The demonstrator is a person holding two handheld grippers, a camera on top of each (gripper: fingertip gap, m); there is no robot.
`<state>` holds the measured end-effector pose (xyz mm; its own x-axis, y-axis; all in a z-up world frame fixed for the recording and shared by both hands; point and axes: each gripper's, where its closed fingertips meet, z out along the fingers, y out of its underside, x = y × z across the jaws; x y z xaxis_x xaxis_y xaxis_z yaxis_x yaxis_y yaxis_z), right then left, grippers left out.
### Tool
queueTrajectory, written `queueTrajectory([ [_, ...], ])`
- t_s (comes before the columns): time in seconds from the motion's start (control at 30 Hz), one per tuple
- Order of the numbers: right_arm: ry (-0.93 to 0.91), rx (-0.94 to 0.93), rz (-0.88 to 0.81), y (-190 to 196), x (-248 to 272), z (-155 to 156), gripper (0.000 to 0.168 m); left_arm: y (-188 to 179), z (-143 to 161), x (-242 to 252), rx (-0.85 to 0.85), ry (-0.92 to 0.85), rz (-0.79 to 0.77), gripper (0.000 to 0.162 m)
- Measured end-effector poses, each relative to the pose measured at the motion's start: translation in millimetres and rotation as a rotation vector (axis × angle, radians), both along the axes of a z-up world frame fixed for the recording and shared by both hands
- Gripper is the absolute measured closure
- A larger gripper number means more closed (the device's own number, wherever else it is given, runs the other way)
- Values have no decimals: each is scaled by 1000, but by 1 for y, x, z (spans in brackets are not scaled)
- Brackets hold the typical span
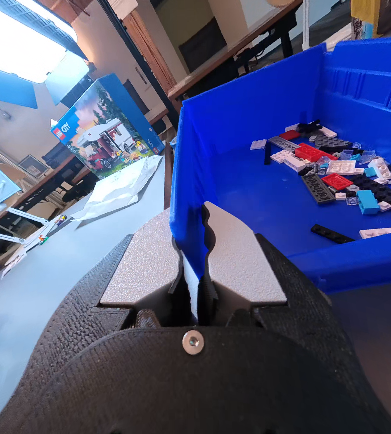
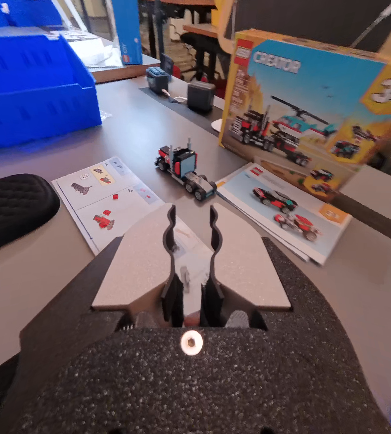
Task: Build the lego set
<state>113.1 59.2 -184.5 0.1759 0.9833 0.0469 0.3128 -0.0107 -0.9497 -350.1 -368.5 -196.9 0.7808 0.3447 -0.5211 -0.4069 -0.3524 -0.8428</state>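
Left gripper (image 1: 191, 229) is pinched on the bin (image 1: 236, 131) wall, right gripper (image 2: 192, 219) hangs narrowly open and empty over the manual (image 2: 100, 187). Steady the bin, then reach for bricks (image 1: 330, 164).

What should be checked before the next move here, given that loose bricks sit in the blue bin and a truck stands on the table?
1. Left hand-held gripper straddles the blue bin wall at its corner, one finger on each side: ok; a firm clamp: cannot tell.
2. Loose bricks lie on the bin floor, in view: ok.
3. Right hand-held gripper is open and holds nothing: ok.
4. Open instruction page lies flat on the table, pictures visible: ok.
5. Truck stands upright on its wheels, apart from both grippers: ok.
6. Which brick comes next: cannot tell.
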Motion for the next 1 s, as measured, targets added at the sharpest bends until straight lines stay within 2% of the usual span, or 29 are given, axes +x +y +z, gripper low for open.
queueTrajectory([
  [0.2, -197, -57, -223, 19, 104, 29, 118, 1, -4, -3, -1, -30, -3, 151],
  [0.3, -362, -93, -351, 22, 163, 21, 105, -1, -7, -4, -2, -41, 8, 150],
  [0.43, -493, -147, -450, 15, 217, 0, 98, -4, -13, -5, -3, -60, 23, 149],
  [0.53, -520, -260, -441, 1, 235, -16, 97, -7, -19, -6, -5, -71, 31, 148],
  [0.63, -541, -298, -403, -10, 245, -21, 95, -10, -23, -8, 21, -87, 42, 147],
  [0.7, -515, -291, -401, -8, 250, -12, 95, -12, -21, -10, 49, -69, 65, 142],
  [0.83, -395, -259, -450, 16, 272, 24, 94, -21, -5, -14, 147, -56, 119, 134],
  [0.93, -412, -191, -574, 46, 318, 46, 91, -35, 18, -19, 241, -65, 193, 128],
  [1.0, -472, -164, -665, 67, 358, 49, 86, -42, 37, -20, 286, -49, 238, 127],
])
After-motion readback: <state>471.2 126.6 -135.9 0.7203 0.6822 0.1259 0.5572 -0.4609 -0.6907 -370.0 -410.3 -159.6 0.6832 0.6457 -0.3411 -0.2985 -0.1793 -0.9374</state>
